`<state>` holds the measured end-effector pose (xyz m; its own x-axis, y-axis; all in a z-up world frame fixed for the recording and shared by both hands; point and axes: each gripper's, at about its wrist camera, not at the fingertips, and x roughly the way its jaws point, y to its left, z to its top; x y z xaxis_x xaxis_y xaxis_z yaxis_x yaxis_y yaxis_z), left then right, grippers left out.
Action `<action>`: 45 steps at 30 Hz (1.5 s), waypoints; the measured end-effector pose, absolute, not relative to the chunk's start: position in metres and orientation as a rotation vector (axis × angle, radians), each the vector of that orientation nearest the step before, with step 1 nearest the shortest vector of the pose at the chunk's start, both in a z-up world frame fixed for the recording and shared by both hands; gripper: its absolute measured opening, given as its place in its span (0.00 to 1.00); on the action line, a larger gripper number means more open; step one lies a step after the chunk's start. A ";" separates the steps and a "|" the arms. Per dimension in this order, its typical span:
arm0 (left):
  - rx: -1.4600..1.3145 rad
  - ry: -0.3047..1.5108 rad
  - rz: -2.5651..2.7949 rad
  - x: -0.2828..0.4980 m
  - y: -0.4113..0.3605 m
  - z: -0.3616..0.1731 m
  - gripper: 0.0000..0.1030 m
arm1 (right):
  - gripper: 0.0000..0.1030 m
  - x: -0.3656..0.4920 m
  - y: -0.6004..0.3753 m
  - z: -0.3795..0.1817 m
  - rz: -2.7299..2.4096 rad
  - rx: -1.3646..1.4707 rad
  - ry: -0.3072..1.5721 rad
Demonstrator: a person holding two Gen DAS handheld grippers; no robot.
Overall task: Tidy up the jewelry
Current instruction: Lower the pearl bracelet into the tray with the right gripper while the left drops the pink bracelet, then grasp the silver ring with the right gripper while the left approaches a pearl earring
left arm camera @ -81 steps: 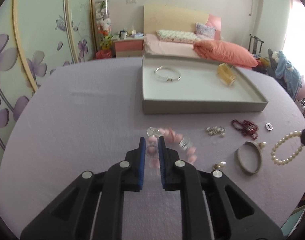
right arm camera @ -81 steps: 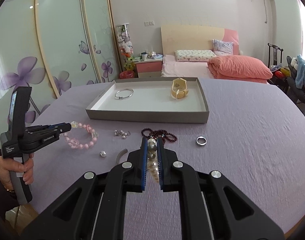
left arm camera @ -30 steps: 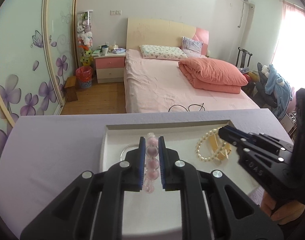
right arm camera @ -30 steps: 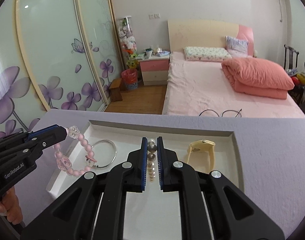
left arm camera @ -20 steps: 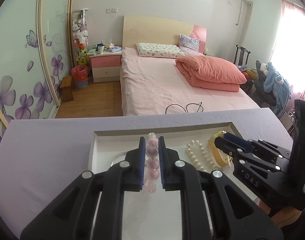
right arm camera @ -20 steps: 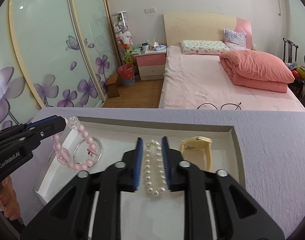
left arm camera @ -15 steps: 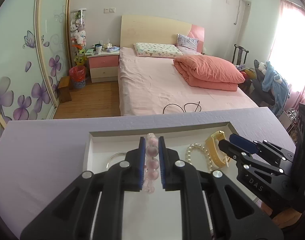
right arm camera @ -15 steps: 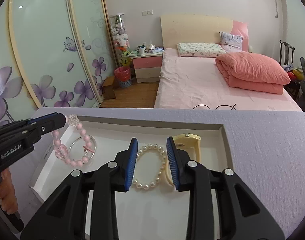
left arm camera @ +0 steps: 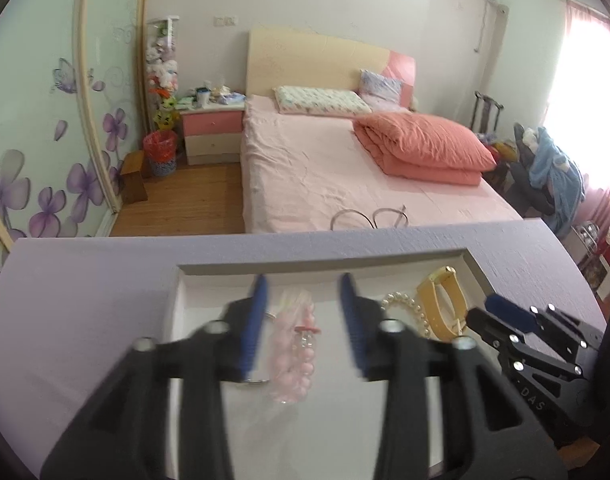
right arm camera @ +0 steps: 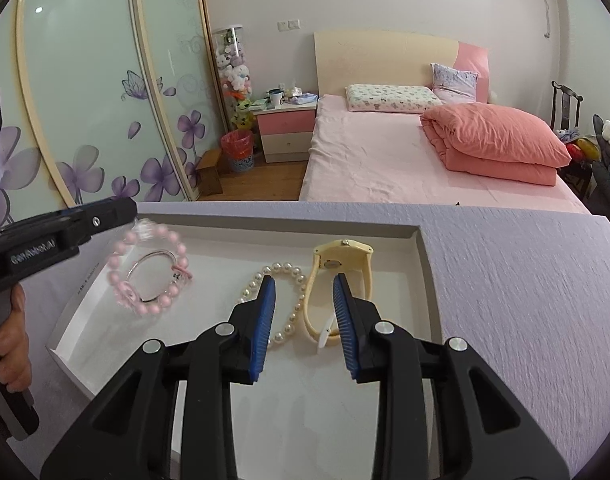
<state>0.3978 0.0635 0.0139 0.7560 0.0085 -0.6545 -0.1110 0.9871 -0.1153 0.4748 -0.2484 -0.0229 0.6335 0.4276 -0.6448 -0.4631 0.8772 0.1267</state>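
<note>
My left gripper [left arm camera: 301,324] is open over the white tray [left arm camera: 325,266]. The pink bead bracelet [left arm camera: 293,356] is free of the jaws and blurred below them; in the right wrist view the pink bracelet [right arm camera: 149,270] is over the silver bangle [right arm camera: 155,276] in the tray's left part. My right gripper [right arm camera: 303,320] is open and empty above the tray [right arm camera: 423,280]. The pearl bracelet [right arm camera: 283,300] lies flat in the tray beside the yellow watch [right arm camera: 341,280]. In the left wrist view the pearl bracelet [left arm camera: 405,312] and the watch [left arm camera: 443,304] lie to the right.
The tray sits on a purple tablecloth [right arm camera: 525,300] near the table's far edge. Beyond the edge stand a pink bed [right arm camera: 425,160] and a nightstand [right arm camera: 285,128]. The left gripper's body [right arm camera: 45,240] reaches in over the tray's left corner.
My left gripper has opened and let go of the pink bead bracelet over the tray. My right gripper has opened wider, with the pearl bracelet lying in the tray.
</note>
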 end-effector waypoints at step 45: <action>-0.134 0.747 0.073 0.150 0.047 -0.035 0.93 | 0.51 0.343 -0.342 -0.070 0.439 -0.081 0.848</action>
<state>0.1500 0.0467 -0.0345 0.7321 0.0184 -0.6810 -0.1136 0.9889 -0.0954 0.3430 -0.3424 -0.0704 0.5777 0.3427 -0.7408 -0.4063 0.9079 0.1031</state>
